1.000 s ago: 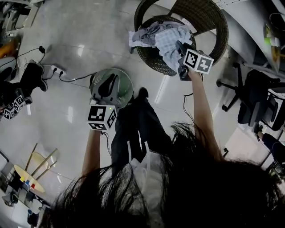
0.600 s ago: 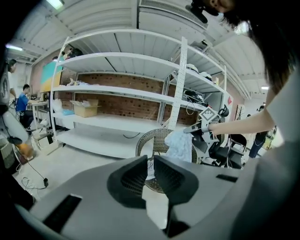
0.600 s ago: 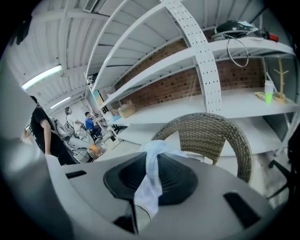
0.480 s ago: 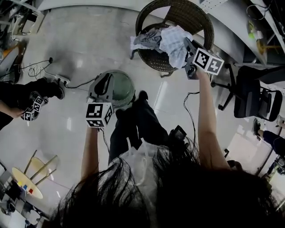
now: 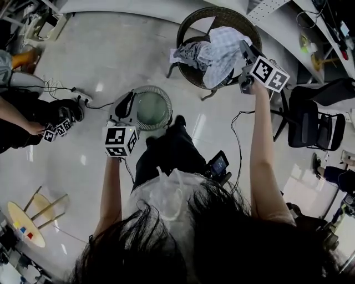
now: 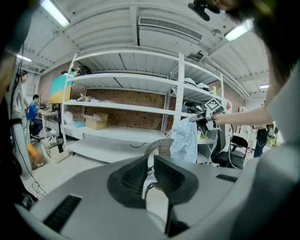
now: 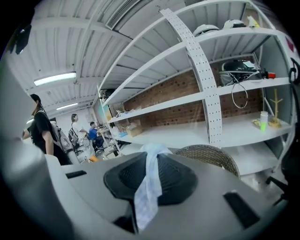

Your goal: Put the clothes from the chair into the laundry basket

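Where checked shirt (image 5: 222, 51) hangs from right tool (image 5: 243, 49), chair (image 5: 222, 12) seat mostly hidden.

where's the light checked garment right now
In the head view the light checked garment hangs at upper right, pinched in the right gripper, over the wicker chair and the grey garment on it; the laundry basket stands to its lower left.
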The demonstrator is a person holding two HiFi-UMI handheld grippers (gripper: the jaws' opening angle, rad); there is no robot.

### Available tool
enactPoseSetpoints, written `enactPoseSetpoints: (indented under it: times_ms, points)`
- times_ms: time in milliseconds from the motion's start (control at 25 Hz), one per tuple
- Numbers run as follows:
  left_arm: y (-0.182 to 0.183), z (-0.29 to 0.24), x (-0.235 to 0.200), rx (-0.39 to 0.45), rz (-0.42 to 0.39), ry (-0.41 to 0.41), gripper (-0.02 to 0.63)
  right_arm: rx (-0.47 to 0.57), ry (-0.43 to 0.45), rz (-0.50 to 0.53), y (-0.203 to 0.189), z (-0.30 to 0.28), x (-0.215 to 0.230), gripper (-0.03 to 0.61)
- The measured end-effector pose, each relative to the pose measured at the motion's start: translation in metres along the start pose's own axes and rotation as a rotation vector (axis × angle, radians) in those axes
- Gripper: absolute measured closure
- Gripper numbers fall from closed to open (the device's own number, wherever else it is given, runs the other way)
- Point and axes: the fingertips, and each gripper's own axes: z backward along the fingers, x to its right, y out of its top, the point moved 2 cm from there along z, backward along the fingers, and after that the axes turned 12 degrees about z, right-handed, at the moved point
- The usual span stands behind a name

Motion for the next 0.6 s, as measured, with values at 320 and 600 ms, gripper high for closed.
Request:
enactPoseSetpoints:
  times_ms: [320,600]
  points:
    - [-0.002,0.043,-0.017,0.019,-0.006,0.021,0.574,0.075,-0.061,-0.004,0.057,0.018,0.0,0.511]
    - [0.003,0.06,-0.026,0.034,-0.007,0.052,0.574,0.1,-0.14,-0.032,0.101,0.018,0.029,0.511]
